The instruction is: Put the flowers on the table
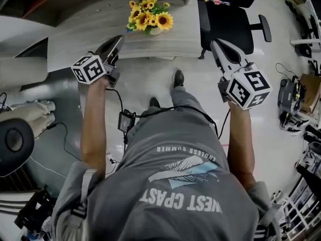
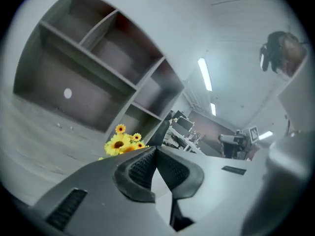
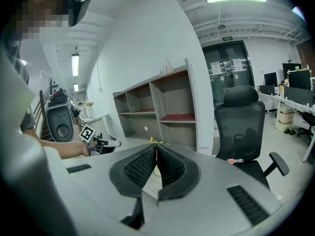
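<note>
The person wears a grey T-shirt printed in white with "WEST COAST" and "ENDLESS SUMMER" around a pale blue graphic, grey trousers and dark shoes. The left gripper and right gripper are grey with black ribbed pads, each bearing 1 white cube of black square markers. A black cable runs to a black box at the waist.

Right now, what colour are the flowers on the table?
Yellow petals, dark centres; the flowers show best in the head view.
</note>
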Available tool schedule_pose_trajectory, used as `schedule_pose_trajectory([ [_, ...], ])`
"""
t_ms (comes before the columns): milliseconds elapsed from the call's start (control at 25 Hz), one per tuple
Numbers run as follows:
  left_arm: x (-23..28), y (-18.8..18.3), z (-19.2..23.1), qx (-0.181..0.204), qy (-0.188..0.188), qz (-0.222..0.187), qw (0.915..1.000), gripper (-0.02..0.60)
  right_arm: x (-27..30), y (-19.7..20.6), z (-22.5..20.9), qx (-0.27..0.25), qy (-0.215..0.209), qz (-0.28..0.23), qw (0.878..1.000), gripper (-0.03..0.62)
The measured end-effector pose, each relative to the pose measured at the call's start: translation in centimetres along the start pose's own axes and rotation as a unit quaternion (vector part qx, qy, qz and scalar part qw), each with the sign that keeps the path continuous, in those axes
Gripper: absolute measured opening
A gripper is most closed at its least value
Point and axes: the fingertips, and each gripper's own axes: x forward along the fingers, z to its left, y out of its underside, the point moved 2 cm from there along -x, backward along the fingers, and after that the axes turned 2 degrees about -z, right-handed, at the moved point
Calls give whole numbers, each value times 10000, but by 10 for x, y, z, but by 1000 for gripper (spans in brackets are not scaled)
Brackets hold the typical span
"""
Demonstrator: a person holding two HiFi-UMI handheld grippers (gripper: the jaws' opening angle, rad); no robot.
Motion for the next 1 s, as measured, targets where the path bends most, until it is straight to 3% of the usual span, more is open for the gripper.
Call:
schedule_pose_trajectory([
  [80, -16, -14, -22, 722, 52, -75, 9973, 17, -4, -6, 7, -72, 0, -96, 9999, 28],
  [200, -38, -30, -53, 1769, 80, -254, 9839, 16, -7, -9, 19, -251, 19, -178, 9995, 28],
  [440, -82, -54, -107, 3382, 33, -709, 9384, 15, -19, -9, 45, -712, 58, -192, 9973, 26],
  [680, -113, -50, -150, 3997, 121, -922, 9119, 16, -41, -10, 61, -715, 147, -349, 9967, 26],
  [1000, -130, -23, -176, 4017, 494, -901, 9100, 15, -73, -1, 77, -664, 379, -487, 9959, 26],
])
